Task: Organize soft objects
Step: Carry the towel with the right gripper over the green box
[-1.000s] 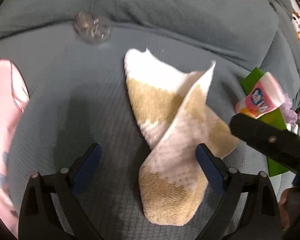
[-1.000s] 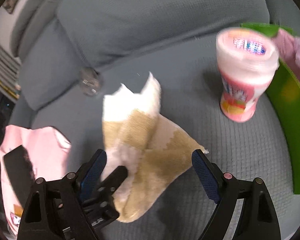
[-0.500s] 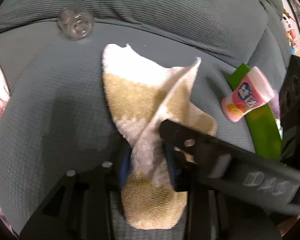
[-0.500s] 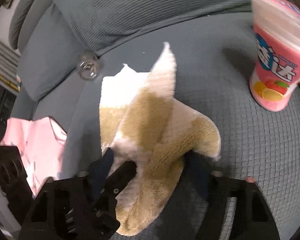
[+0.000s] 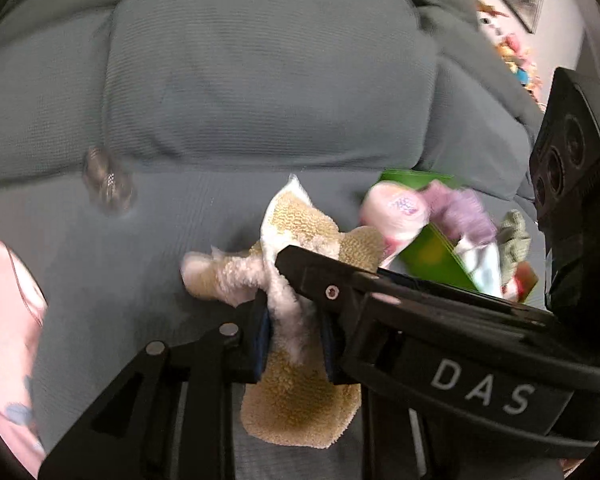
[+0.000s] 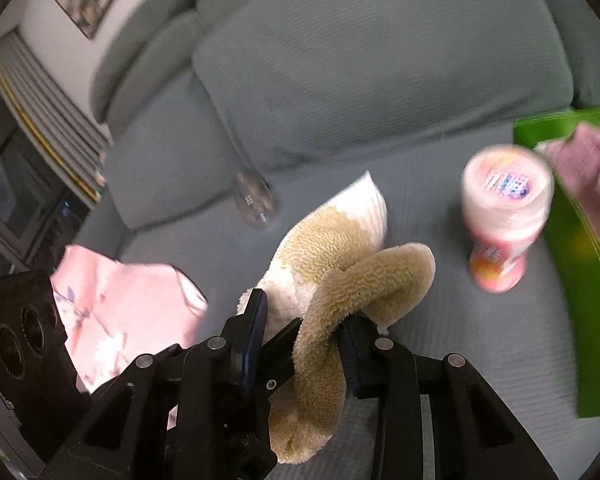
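A tan-and-white towel (image 5: 300, 392) hangs bunched above the grey sofa seat (image 5: 120, 280), its far corner still trailing down. My left gripper (image 5: 296, 320) is shut on the towel's middle, blue pads pressing both sides. One finger (image 5: 340, 284) of the right gripper crosses in front of it from the right. In the right wrist view my right gripper (image 6: 302, 320) has its jaws closing on a tan fold of the towel (image 6: 332, 240). The pads touch that fold. The left gripper's fingertip (image 6: 280, 344) sits between them too.
A pink-and-white bottle (image 6: 500, 220) stands on the seat to the right. Beside it is a green bin (image 6: 572, 280) holding purple cloth (image 6: 588, 168). A clear jar (image 6: 254, 200) lies near the back cushion. A pink garment (image 6: 120, 300) lies at the left.
Both grippers went from wide open around the flat towel to closed on it. Both rose, lifting and bunching the towel off the seat.
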`<state>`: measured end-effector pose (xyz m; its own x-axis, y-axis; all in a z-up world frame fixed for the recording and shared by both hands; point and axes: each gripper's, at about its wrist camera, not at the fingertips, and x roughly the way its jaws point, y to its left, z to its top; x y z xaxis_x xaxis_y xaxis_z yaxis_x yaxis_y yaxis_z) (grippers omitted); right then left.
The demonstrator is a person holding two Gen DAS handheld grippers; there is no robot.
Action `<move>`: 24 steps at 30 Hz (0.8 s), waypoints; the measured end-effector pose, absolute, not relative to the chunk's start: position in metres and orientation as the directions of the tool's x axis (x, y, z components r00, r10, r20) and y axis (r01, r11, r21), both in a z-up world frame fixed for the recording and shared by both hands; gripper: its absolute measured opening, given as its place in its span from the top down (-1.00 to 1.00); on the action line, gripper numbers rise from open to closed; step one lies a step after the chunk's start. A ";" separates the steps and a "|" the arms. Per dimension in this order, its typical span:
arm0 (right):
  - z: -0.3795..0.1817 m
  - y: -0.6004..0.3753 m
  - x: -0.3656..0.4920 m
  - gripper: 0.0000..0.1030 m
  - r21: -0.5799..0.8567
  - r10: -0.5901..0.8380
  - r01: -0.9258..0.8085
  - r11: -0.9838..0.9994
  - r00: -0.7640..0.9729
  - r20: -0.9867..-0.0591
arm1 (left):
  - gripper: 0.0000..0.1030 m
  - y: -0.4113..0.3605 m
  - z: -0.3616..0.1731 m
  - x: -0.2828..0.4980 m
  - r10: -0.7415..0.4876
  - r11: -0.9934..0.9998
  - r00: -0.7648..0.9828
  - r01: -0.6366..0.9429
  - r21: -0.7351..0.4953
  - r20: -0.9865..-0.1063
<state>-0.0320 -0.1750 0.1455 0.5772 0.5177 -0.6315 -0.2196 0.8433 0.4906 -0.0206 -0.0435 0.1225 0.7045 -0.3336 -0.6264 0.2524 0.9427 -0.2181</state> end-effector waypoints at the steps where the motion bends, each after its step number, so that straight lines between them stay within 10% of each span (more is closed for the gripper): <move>1: 0.153 -0.182 -0.036 0.28 0.495 0.520 -0.224 0.839 0.595 -0.612 | 0.67 -0.051 0.132 -0.026 -0.337 0.941 0.719 0.270 -0.202 -0.609; 24: 0.206 -0.379 -0.111 0.28 0.618 0.271 -0.035 0.786 0.917 -0.293 | 0.66 -0.233 0.187 -0.033 -0.607 0.745 0.649 0.666 -0.043 -0.459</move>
<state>-0.1111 -0.3791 0.2057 0.9169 0.2713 -0.2927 -0.0354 0.7857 0.6175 -0.0334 -0.2334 0.1870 0.6490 -0.6067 -0.4591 0.6659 0.7448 -0.0431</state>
